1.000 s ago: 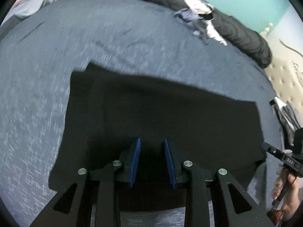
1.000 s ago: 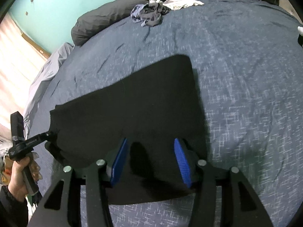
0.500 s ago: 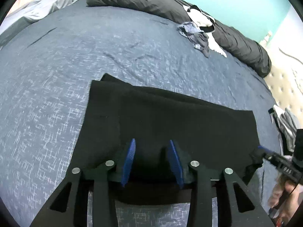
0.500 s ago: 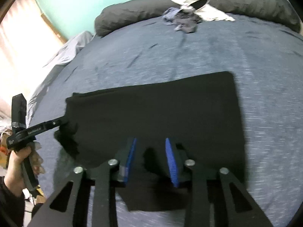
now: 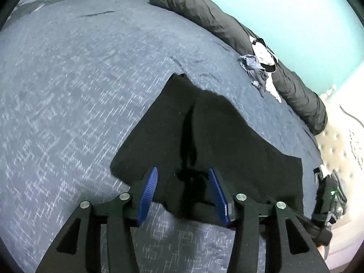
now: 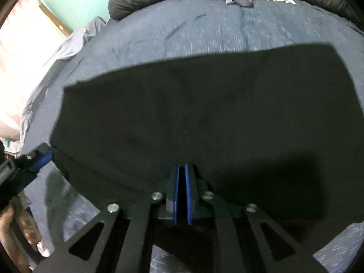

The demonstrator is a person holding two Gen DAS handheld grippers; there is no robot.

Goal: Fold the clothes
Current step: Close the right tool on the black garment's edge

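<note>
A black garment (image 5: 227,136) lies flat on the blue bed cover (image 5: 68,91), with a crease running up its middle. My left gripper (image 5: 184,193) hovers at its near corner. Its jaws are opening, and the cloth's edge lies between the blue pads (image 5: 149,191) without being pressed. In the right wrist view the garment (image 6: 204,113) spreads wide. My right gripper (image 6: 182,182) is shut on its near edge, pads almost together with dark cloth between them. The left gripper's blue pad (image 6: 42,160) shows at the garment's left corner, with a hand (image 6: 11,227) below it.
A long dark rolled duvet (image 5: 204,11) runs along the bed's far side. A small pile of grey and white clothes (image 5: 259,68) lies against it. A beige tufted headboard (image 5: 336,150) stands at the right. A pale grey sheet (image 6: 68,45) hangs off the left side.
The left jaws have widened and that view has swung, so the garment now runs away from it. The right jaws have closed on the near edge and moved in lower over the cloth.
</note>
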